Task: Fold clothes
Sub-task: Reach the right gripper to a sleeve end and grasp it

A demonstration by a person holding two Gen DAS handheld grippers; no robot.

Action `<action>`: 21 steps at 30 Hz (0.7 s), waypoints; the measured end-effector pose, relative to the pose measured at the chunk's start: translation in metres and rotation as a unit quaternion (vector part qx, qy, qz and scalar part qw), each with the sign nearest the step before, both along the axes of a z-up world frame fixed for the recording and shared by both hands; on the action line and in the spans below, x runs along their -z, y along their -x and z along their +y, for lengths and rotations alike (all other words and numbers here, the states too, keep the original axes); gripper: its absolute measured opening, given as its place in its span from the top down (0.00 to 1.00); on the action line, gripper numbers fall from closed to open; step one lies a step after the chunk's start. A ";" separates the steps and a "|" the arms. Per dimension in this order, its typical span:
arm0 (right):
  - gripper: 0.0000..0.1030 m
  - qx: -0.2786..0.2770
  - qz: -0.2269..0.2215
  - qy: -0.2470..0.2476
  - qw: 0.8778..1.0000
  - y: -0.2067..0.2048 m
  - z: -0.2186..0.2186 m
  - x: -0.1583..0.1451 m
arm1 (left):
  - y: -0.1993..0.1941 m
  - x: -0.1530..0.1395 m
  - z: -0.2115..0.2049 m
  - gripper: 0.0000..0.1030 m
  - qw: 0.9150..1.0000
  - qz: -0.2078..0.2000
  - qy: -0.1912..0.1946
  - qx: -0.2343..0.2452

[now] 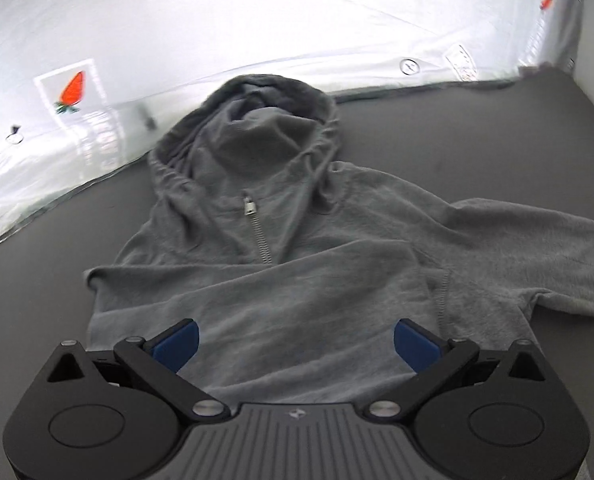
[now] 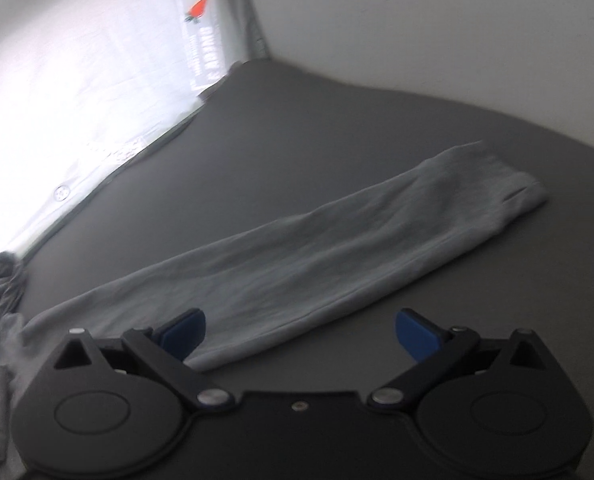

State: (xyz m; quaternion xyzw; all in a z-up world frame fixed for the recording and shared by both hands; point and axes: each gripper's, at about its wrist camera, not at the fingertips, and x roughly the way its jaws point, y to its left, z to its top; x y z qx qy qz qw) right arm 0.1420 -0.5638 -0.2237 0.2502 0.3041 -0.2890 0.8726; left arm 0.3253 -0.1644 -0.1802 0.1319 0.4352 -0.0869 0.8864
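A grey zip hoodie (image 1: 297,272) lies on a dark grey surface, hood (image 1: 257,120) toward the far side, zipper pull (image 1: 249,206) at the chest. One sleeve is folded across its front; the other sleeve (image 1: 545,264) stretches out to the right. My left gripper (image 1: 295,342) hovers over the lower body of the hoodie, open, blue pads (image 1: 177,344) wide apart, nothing between them. In the right wrist view the outstretched sleeve (image 2: 337,252) runs diagonally up to its cuff (image 2: 513,196). My right gripper (image 2: 300,334) stands open above the sleeve's near edge, holding nothing.
A white plastic sheet (image 1: 217,32) with a strawberry label (image 1: 73,88) borders the far side of the dark surface (image 1: 477,136). In the right wrist view the same sheet (image 2: 77,80) lies at left and a pale wall (image 2: 457,40) rises behind the surface.
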 end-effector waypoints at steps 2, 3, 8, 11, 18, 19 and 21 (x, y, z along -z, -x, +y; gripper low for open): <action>0.00 0.039 -0.001 0.011 0.999 0.010 -0.022 0.002 | -0.011 0.011 -0.016 0.00 1.000 0.017 -0.014 0.011; 0.00 0.059 0.004 0.016 0.998 0.014 -0.035 0.004 | -0.018 0.018 -0.023 0.00 0.999 0.029 -0.021 0.011; 0.06 0.114 0.041 0.033 0.992 0.018 -0.090 0.017 | -0.031 0.040 -0.030 0.00 0.997 0.067 -0.011 -0.020; 0.09 0.123 0.052 0.033 0.990 0.014 -0.113 0.023 | -0.034 0.042 -0.024 0.00 0.997 0.076 0.005 -0.020; 0.40 0.093 0.087 0.092 0.988 -0.020 -0.098 0.024 | -0.043 0.042 -0.022 0.00 0.994 0.102 0.012 -0.023; 0.52 0.095 0.089 0.099 0.987 -0.025 -0.094 0.023 | -0.043 0.043 -0.022 0.00 0.994 0.102 0.013 -0.023; 0.69 0.095 0.100 0.109 0.984 -0.032 -0.089 0.020 | -0.043 0.043 -0.021 0.00 0.995 0.101 0.015 -0.021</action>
